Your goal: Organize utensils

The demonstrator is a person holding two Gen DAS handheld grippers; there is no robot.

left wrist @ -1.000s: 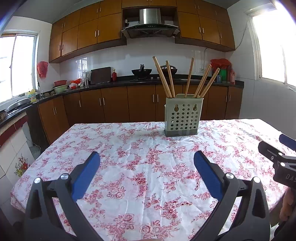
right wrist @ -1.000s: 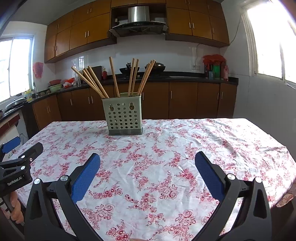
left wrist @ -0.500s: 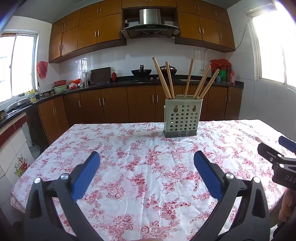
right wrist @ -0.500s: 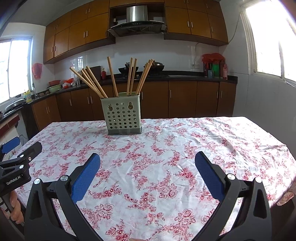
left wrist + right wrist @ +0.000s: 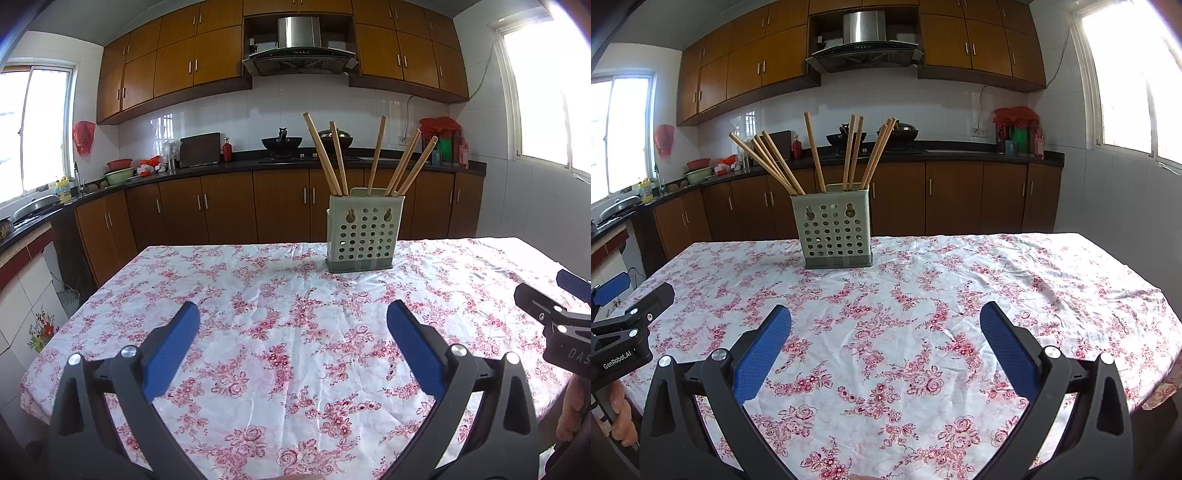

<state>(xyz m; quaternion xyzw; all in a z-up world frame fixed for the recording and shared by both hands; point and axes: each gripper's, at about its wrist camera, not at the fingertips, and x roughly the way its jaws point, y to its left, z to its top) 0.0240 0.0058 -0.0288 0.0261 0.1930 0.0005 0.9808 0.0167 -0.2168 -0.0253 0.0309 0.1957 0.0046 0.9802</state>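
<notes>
A pale green perforated utensil holder (image 5: pixel 362 236) (image 5: pixel 834 232) stands upright at the far side of the table, with several wooden chopsticks (image 5: pixel 373 155) (image 5: pixel 812 151) leaning out of its top. My left gripper (image 5: pixel 293 321) hangs open over the near part of the table, well short of the holder, nothing between its blue pads. My right gripper (image 5: pixel 886 323) is likewise open and empty, the holder ahead and to its left. Each gripper shows at the edge of the other's view.
A floral red-and-white tablecloth (image 5: pixel 280 332) (image 5: pixel 923 295) covers the table. Brown kitchen cabinets and a dark counter (image 5: pixel 258 166) with pots and bottles run behind. A hand (image 5: pixel 622 413) holds the left gripper's handle at the table's left edge.
Both grippers have drawn back slightly from the holder, which now sits a little higher and smaller in both views. Both stay open.
</notes>
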